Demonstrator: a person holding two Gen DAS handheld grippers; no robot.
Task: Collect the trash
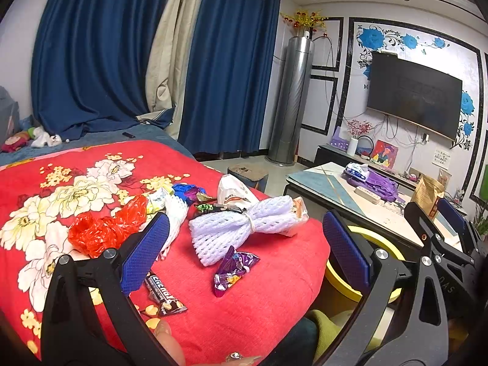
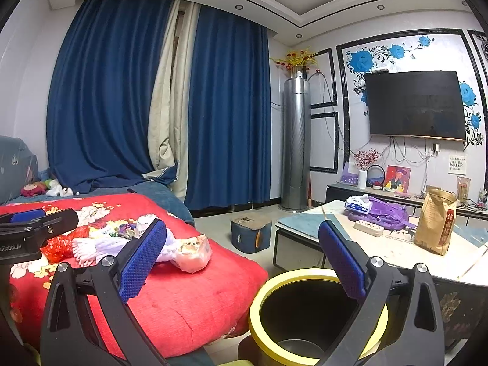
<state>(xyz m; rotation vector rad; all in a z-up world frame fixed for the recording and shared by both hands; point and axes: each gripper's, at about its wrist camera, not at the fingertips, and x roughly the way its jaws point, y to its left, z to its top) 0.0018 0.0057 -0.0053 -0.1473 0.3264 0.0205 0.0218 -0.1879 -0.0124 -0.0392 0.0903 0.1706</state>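
Note:
Trash lies on the red flowered bedspread (image 1: 259, 305): a white foam net bundle (image 1: 244, 225), a purple wrapper (image 1: 233, 270), a dark chocolate bar wrapper (image 1: 164, 296), an orange plastic bag (image 1: 103, 228), a white paper bag (image 1: 235, 190) and small wrappers behind. My left gripper (image 1: 244, 253) is open and empty above the bed's near corner. A yellow-rimmed black bin (image 2: 317, 314) stands on the floor beside the bed. My right gripper (image 2: 244, 262) is open and empty above the bin; it also shows in the left wrist view (image 1: 439, 213).
A low table (image 2: 396, 250) to the right carries a brown paper bag (image 2: 436, 222), a purple bag (image 2: 387, 210), a tissue pack and a power strip. A blue stool (image 2: 251, 233) stands on the floor. Curtains, a tower air conditioner and a wall TV are behind.

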